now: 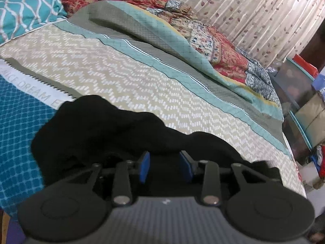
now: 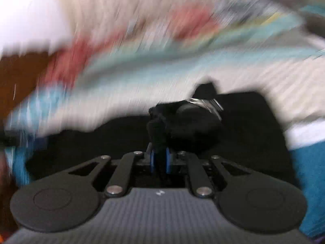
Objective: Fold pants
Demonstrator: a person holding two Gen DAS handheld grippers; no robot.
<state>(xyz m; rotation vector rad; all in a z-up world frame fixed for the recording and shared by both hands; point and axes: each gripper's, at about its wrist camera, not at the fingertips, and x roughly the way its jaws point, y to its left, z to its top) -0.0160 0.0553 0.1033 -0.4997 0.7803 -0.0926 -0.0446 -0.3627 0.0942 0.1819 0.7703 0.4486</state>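
The bed [image 1: 113, 65] carries a zigzag sheet, and the black pants [image 1: 97, 130] lie bunched on its near part. The left gripper [image 1: 165, 166] has its fingers spread around cloth, not pressing it. The right gripper [image 2: 160, 160], in a blurred view, pinches a black fold. To fold well, I think both should hold firmly and pull the cloth flat.

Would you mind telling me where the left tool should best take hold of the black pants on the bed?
Probably the raised fold of the pants just ahead of the left tool, approached from the near bed edge. The bunched cloth stands up there, so a fold can slip between the fingers; elsewhere it seems to lie flatter.
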